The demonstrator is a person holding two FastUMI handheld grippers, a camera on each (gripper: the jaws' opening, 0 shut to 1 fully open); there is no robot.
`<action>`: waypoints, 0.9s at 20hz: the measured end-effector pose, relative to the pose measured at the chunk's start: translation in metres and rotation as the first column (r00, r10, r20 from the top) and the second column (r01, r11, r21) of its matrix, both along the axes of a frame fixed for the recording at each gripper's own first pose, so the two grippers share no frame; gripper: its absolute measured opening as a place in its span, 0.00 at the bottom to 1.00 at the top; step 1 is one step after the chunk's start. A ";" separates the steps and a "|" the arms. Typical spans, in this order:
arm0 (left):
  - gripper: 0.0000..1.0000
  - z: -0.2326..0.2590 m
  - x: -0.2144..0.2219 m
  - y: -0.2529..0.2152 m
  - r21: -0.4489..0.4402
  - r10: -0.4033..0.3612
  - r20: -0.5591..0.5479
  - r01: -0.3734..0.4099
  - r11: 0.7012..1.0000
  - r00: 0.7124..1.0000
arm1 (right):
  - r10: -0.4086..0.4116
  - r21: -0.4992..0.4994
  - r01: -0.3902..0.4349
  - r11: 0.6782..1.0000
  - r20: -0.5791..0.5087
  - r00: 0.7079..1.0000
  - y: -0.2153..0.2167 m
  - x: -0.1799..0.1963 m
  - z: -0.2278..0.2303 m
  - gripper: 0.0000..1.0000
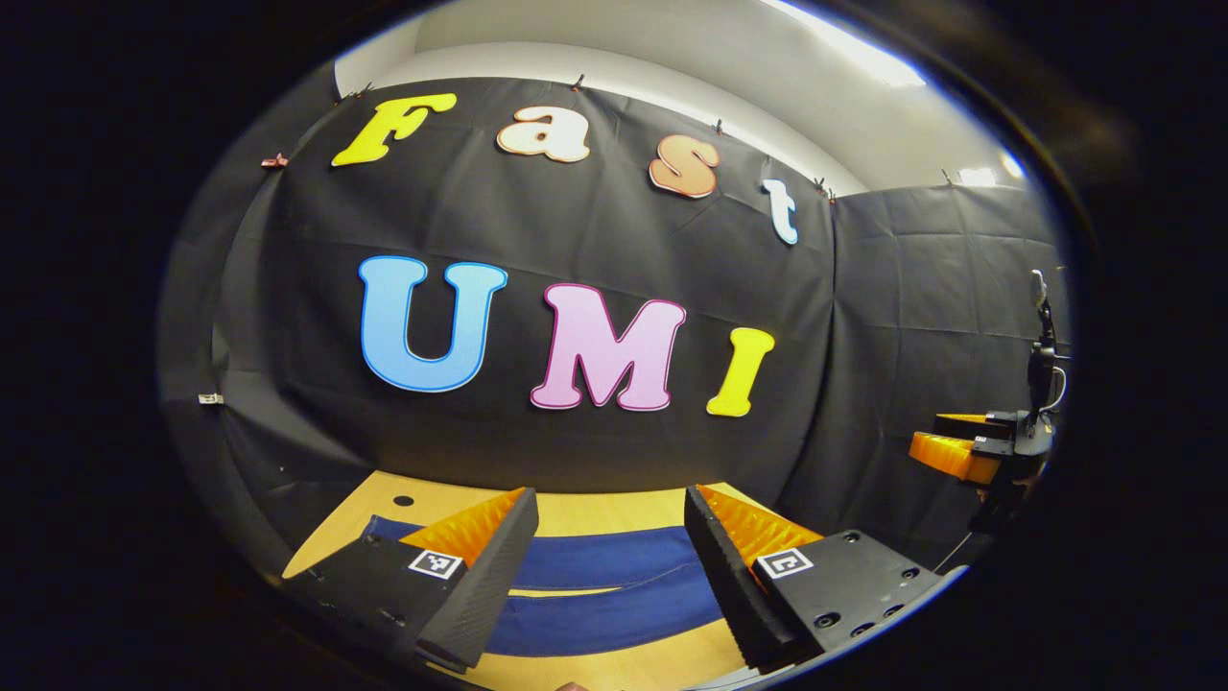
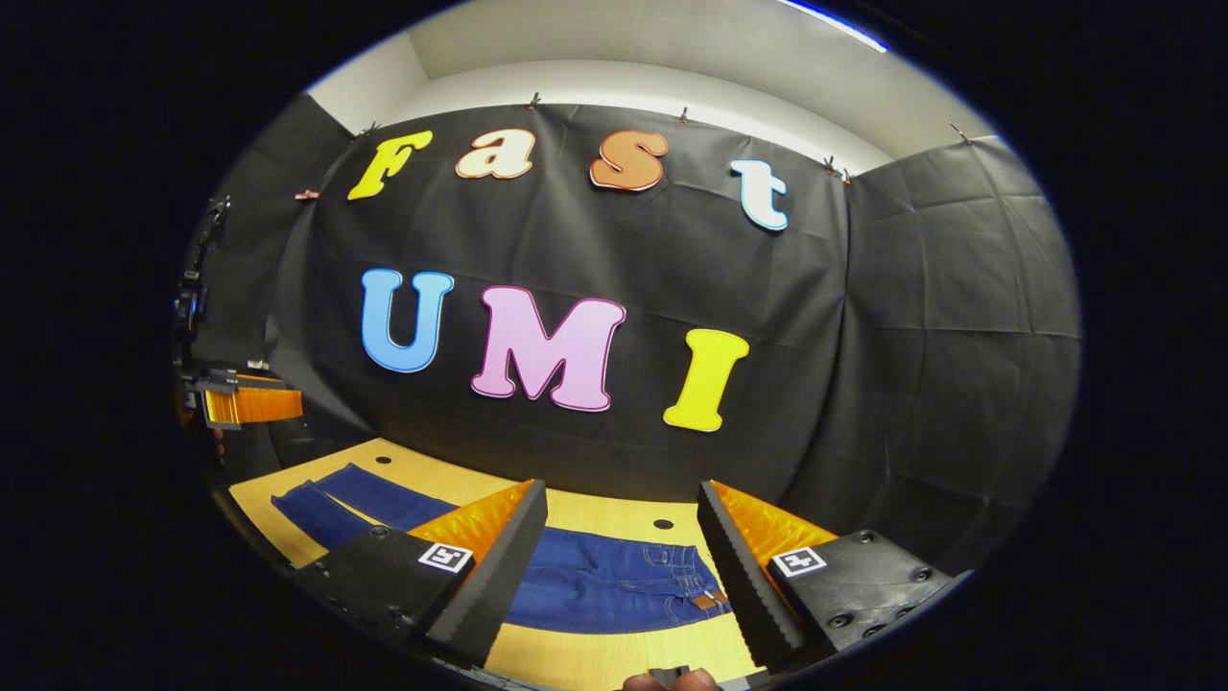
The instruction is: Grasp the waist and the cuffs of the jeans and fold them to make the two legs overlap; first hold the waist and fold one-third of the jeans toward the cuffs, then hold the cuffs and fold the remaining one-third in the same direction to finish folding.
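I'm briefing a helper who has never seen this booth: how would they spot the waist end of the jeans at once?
Start at the wooden table below the black cloth wall. Dark blue jeans lie flat along it, legs side by side. The waist end lies between the open fingers of the right tongs: it alone has pale stitching, a pocket and a small brown patch, while the legs are plain blue.

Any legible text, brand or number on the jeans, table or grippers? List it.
None can be read.
On the jeans, the waist patch: too small to read.
The square markers on the left gripper and the right gripper: coded patterns, no letters or numbers.
The table: no text.
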State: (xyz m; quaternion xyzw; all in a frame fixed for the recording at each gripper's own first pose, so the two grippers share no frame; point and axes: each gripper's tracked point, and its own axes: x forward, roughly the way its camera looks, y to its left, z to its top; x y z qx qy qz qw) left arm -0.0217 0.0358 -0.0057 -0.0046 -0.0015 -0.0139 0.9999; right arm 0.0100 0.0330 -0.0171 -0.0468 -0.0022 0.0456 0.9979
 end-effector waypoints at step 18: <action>0.97 -0.216 0.042 0.171 0.245 -0.017 -0.531 0.172 0.954 0.848 | 0.161 -0.353 -0.567 0.744 -0.729 0.665 -0.064 0.099 -0.341 0.98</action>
